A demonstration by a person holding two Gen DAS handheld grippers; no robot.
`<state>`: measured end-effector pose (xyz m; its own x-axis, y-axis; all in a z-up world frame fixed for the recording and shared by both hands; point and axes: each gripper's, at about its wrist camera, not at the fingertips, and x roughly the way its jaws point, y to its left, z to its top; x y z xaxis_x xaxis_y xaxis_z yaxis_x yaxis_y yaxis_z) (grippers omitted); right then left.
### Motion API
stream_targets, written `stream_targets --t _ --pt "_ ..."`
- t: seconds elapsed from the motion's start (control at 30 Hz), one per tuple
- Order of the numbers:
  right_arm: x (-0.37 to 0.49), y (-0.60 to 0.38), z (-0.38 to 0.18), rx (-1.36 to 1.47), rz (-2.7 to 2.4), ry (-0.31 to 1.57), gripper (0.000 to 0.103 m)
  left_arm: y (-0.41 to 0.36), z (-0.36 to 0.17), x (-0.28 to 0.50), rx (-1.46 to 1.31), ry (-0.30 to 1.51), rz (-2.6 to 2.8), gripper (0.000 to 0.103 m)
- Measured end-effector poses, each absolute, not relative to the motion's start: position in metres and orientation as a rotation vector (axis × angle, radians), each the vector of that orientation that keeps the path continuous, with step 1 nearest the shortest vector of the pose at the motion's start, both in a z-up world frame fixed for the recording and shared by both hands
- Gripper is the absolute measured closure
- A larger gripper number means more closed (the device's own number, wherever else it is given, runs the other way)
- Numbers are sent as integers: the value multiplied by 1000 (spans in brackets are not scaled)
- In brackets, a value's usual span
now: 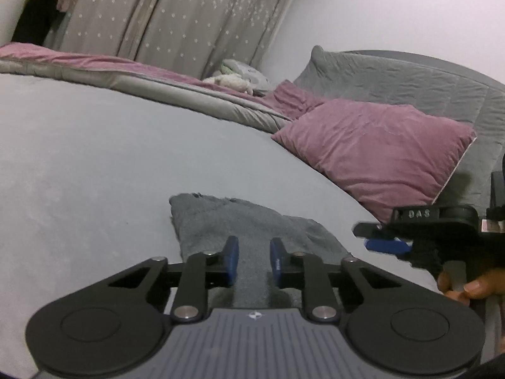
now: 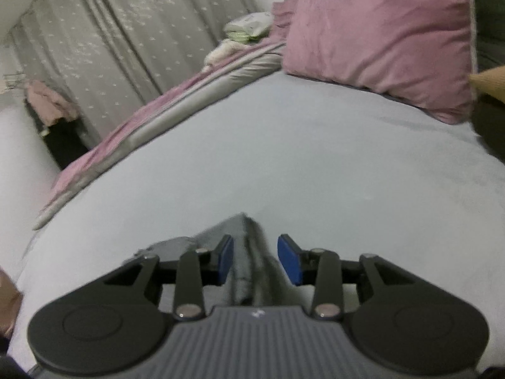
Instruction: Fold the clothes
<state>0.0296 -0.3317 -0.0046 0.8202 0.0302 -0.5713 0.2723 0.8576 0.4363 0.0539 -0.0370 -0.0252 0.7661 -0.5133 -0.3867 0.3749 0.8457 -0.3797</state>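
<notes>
Grey garment [image 1: 252,221] lies on a pale grey bed sheet [image 1: 94,158], near the front edge, partly folded; far edge looks ragged, fabric fuzzy. From the right wrist view it [image 2: 249,252] bunches into a raised ridge running between the fingers. Room: pink pillow [image 1: 372,154] on a grey pillow [image 1: 394,82] at the headboard end, pink-and-grey duvet [image 1: 142,75] pushed to the far side, soft toys [image 1: 233,82] on it, grey star-print curtain [image 1: 189,15] behind. Left gripper [image 1: 251,260] released, blue pads apart above the cloth. Right gripper [image 2: 256,260] released too, jaws spread either side of the ridge, not pinching. A hand [image 1: 470,287] holds the right gripper's handle.
</notes>
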Motion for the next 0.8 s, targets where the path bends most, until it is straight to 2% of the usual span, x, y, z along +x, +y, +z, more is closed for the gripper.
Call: stream_targets --t 0.07,0.33,0.43,0.67,0.8 --pt "34 -329 -5 525 -91 595 78 -41 -29 54 -271 512 -500 87" --pt "55 -307 -19 455 -39 659 79 -52 -37 46 -203 517 -519 88" --pt "56 -298 -22 416 -30 660 95 -51 -38 45 -206 519 -521 88" --pt "43 -285 -4 339 -80 531 96 -54 -39 45 -205 520 -542 88" --pt "46 -288 -19 326 -139 573 96 -58 -42 42 -186 526 -557 88"
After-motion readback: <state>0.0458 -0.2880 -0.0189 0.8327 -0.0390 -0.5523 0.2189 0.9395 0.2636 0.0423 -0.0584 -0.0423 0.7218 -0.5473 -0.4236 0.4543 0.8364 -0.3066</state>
